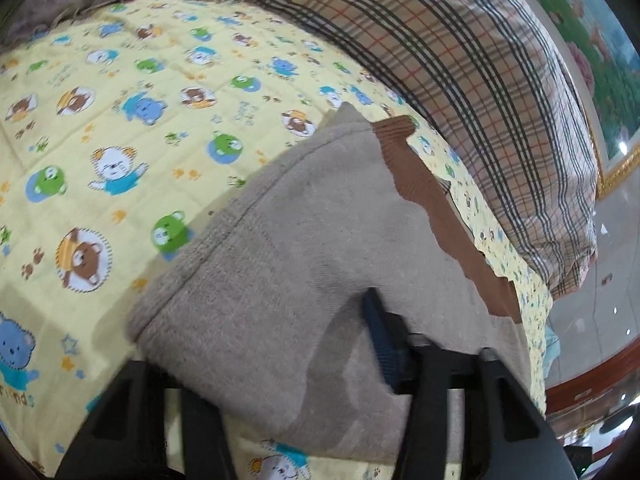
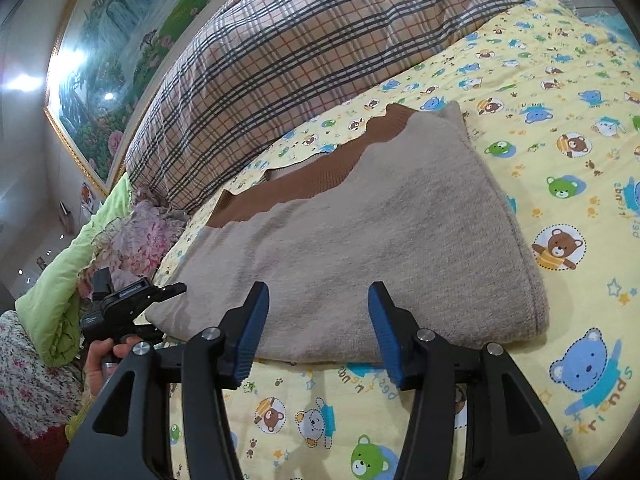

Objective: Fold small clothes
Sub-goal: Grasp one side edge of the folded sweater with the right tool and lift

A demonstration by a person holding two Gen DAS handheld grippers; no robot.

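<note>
A folded grey-beige knit garment point(image 1: 280, 264) with a brown ribbed edge point(image 1: 432, 200) lies on a yellow bear-print blanket point(image 1: 100, 140). In the left wrist view the cloth drapes over the left finger and hides it; only the right blue pad point(image 1: 380, 340) shows, so the left gripper point(image 1: 280, 360) is open with cloth between its jaws. In the right wrist view the garment point(image 2: 360, 240) lies in front of my right gripper point(image 2: 316, 320), which is open and empty, its blue pads point(image 2: 252, 328) at the near edge. The left gripper point(image 2: 136, 300) shows at the garment's left corner.
A plaid quilt point(image 2: 280, 48) lies behind the garment along the blanket point(image 2: 560, 160). Green and floral bedding point(image 2: 100, 240) is piled at the left in the right wrist view. A framed landscape painting point(image 2: 112, 60) hangs on the wall.
</note>
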